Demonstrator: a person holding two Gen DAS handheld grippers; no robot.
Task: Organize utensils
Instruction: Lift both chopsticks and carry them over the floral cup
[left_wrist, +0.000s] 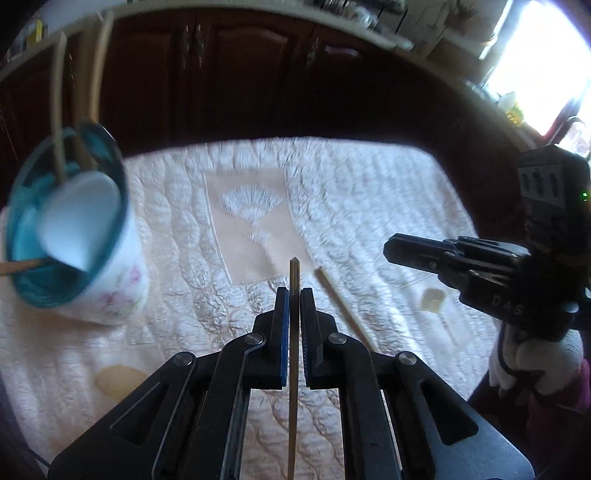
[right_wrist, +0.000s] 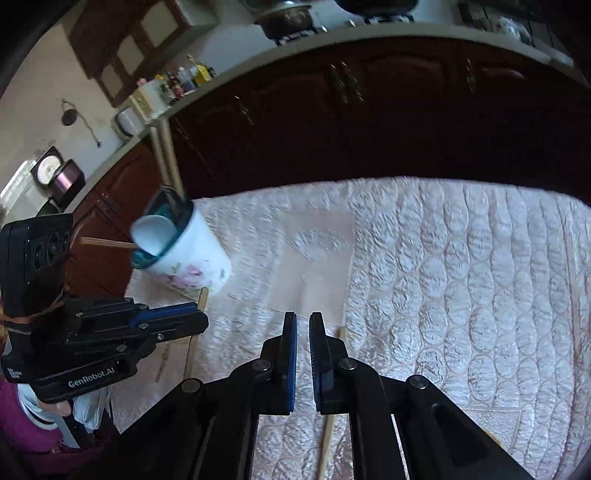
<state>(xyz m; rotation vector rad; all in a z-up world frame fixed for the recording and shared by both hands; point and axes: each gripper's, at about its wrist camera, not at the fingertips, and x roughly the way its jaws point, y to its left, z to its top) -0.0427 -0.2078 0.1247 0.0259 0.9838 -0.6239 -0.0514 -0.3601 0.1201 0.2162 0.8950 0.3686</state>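
My left gripper (left_wrist: 294, 291) is shut on a thin wooden chopstick (left_wrist: 294, 273), which stands up between the blue pads above the table. The right wrist view shows that gripper (right_wrist: 205, 323) from the side with the chopstick (right_wrist: 202, 295) crossing its tips. A white floral mug (left_wrist: 110, 291) with a teal inside sits at the left, holding a white spoon and several wooden sticks. My right gripper (right_wrist: 303, 317) hovers with its pads nearly together and nothing seen between them. A second chopstick (left_wrist: 345, 308) lies on the cloth, passing under the right gripper (left_wrist: 388, 251).
A quilted white tablecloth (left_wrist: 369, 206) covers the table. A pale yellowish spoon (left_wrist: 114, 380) lies near the front left and a small clear plastic utensil (left_wrist: 432, 300) near the right. Dark wooden cabinets (left_wrist: 258, 74) run behind the table. A white-gloved hand (left_wrist: 535, 365) holds the right gripper.
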